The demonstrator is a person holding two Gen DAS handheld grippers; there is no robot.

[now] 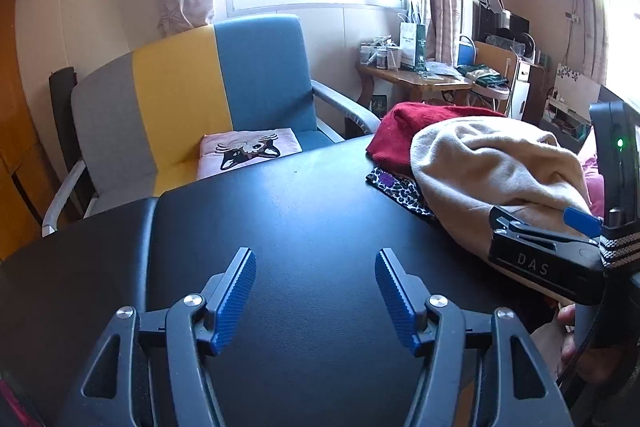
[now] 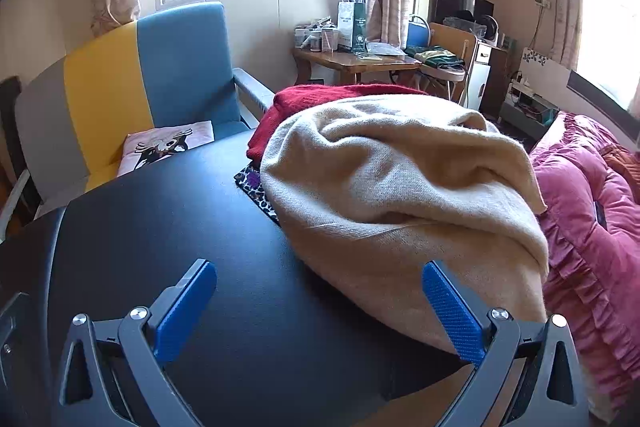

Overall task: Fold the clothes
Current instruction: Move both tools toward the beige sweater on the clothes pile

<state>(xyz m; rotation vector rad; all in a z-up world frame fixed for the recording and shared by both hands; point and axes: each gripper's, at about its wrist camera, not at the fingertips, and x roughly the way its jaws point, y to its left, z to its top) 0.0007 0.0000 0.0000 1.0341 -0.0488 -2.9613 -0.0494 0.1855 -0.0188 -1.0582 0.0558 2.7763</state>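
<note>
A beige knit garment (image 2: 400,195) lies heaped on the right side of the black table (image 2: 168,227), on top of a red garment (image 2: 320,95) and a leopard-print cloth (image 2: 256,187). My right gripper (image 2: 320,275) is open, its right finger (image 2: 448,311) beside the beige heap's near edge, nothing between the pads. In the left wrist view my left gripper (image 1: 316,263) is open over bare table (image 1: 300,207), left of the beige garment (image 1: 492,167) and red garment (image 1: 420,131). The right gripper's body (image 1: 552,259) shows at that view's right edge, with a hand below it.
A grey, yellow and blue armchair (image 1: 180,99) with a folded pink printed cloth (image 1: 248,147) stands behind the table. A cluttered wooden desk (image 2: 352,63) sits under the window. A pink quilted bed cover (image 2: 592,227) lies right of the table.
</note>
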